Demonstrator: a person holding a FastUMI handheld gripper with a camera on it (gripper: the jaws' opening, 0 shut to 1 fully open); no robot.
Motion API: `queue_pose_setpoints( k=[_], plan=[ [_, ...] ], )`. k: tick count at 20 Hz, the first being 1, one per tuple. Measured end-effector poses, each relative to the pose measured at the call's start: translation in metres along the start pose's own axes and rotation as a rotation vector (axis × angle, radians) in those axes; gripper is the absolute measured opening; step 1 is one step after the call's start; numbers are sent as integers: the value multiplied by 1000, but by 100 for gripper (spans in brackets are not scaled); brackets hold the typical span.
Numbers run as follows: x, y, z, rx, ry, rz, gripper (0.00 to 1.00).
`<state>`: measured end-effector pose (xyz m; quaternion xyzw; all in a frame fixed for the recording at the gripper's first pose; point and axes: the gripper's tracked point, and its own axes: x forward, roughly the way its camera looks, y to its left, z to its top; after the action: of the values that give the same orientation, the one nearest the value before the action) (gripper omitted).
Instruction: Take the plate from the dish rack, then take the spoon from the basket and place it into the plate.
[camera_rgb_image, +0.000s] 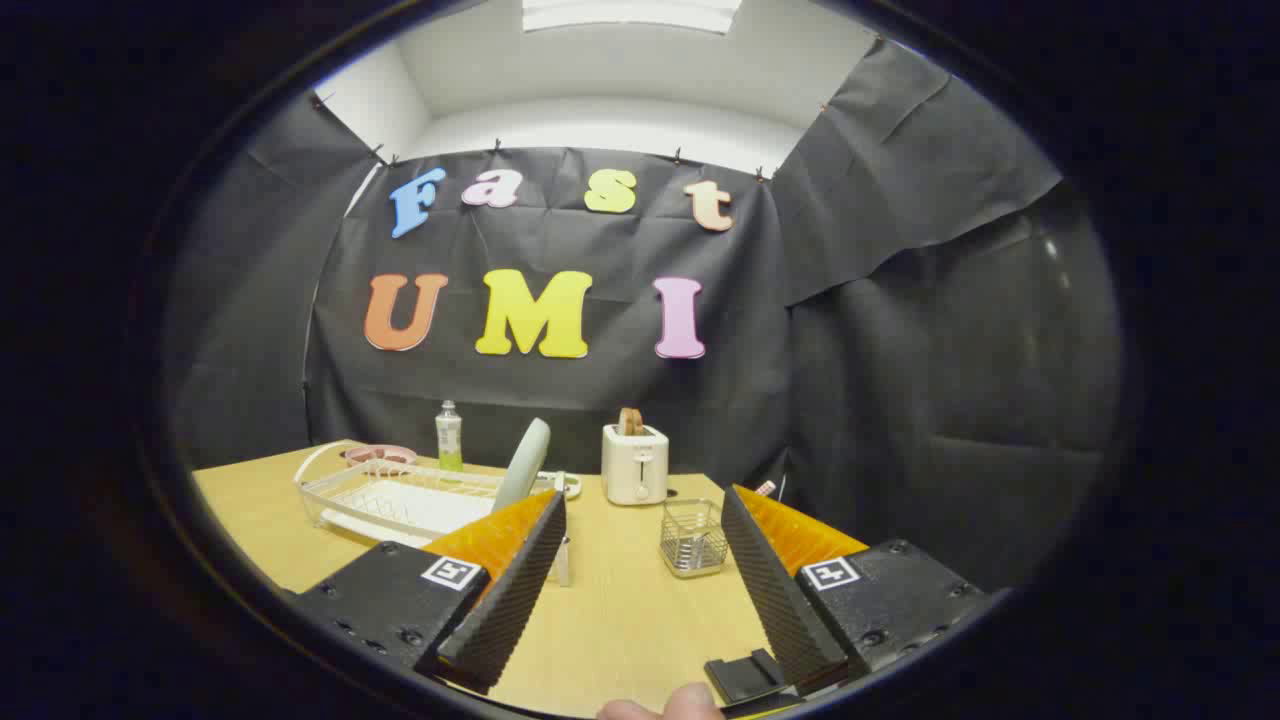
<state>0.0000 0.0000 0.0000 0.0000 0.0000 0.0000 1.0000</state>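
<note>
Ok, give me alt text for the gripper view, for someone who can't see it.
The open gripper hovers above a wooden table, holding nothing. Beyond it, a pale plate stands upright in a white dish rack, with a small wire basket and a white toaster nearby.

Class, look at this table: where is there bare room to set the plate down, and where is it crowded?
The widest bare patch is the tabletop between the open, empty gripper jaws, in front of the toaster and left of the wire basket. Another lies left of the dish rack. The back is crowded: plate, bottle, toaster.
</note>
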Motion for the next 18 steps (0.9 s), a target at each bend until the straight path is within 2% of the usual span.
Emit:
queue_pose_setpoints(
  k=[11,18],
  plan=[
    [4,10,3,11,7,16,100],
    [13,10,12,-30,25,27,100]
  ],
)
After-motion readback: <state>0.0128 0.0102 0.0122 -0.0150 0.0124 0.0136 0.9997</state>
